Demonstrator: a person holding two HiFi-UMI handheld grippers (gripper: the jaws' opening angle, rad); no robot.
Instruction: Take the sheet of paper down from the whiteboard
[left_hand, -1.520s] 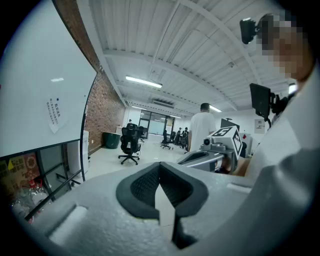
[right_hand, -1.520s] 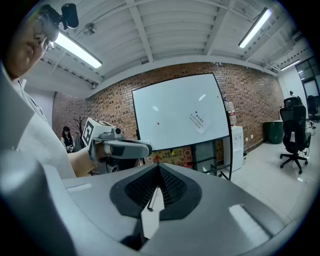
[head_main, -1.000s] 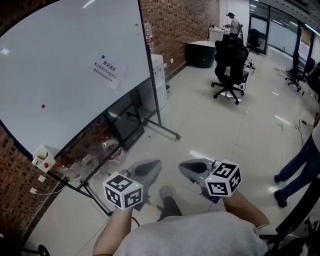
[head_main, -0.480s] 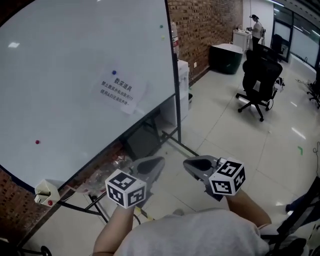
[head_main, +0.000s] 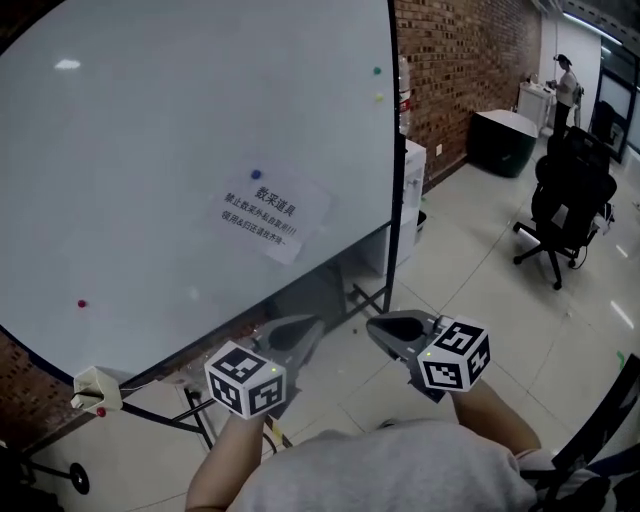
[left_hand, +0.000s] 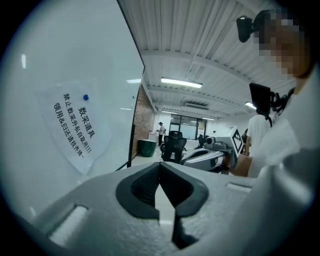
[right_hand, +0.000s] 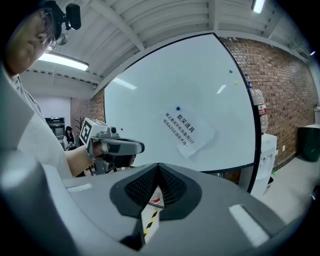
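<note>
Brick-walled office: whiteboard carries the sheet of paper, pinned by a blue magnet. Left gripper and right gripper sit below it, jaws closed and empty. Likely fault: tugging before lifting the magnet could tear the sheet

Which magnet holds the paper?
The blue magnet, on the paper's top edge. The red magnet, green magnet and yellow magnet sit on bare whiteboard.

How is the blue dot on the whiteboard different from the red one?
The blue dot sits at the top edge of the sheet of paper, seemingly pinning it; the red dot sits on bare whiteboard. Blue is higher and nearer the middle, red low at the left. Both are small, round and on the board.
</note>
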